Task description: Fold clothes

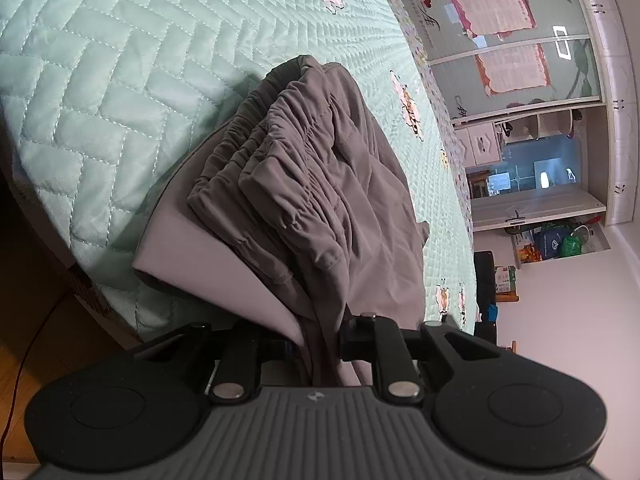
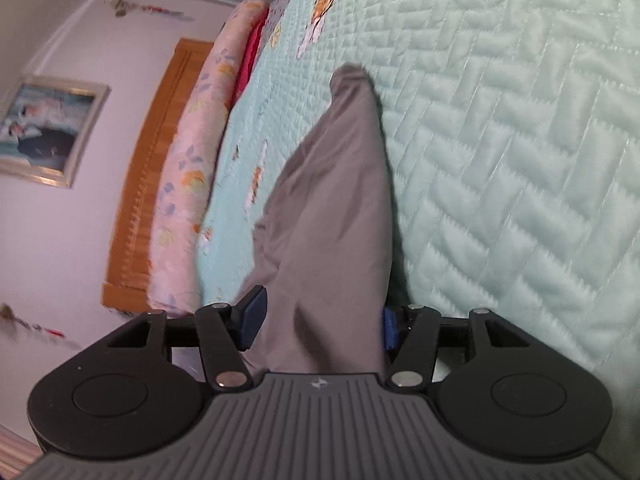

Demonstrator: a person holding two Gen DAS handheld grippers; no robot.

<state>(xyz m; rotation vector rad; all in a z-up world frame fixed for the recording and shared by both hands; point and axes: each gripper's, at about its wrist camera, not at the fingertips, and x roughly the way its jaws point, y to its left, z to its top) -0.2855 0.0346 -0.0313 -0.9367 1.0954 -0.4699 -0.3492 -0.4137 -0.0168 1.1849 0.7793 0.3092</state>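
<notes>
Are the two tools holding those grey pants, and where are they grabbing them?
Yes. The left tool pinches the grey pants by bunched fabric below the elastic waistband; the right tool pinches a smooth leg part.

Mint quilted bedspread (image 1: 100, 80), wooden headboard (image 2: 160, 152), framed picture (image 2: 48, 128), glass-fronted wardrobe (image 1: 520, 40).

- The grey trousers (image 1: 320, 184) drape over the left tongs (image 1: 320, 344), hiding the fingertips and their grip.
- The right wrist view is motion-blurred; the framed picture (image 2: 48, 132) cannot be read.
- Cloth hides most of the right tongs' (image 2: 320, 324) blue pads (image 2: 252, 316).
</notes>
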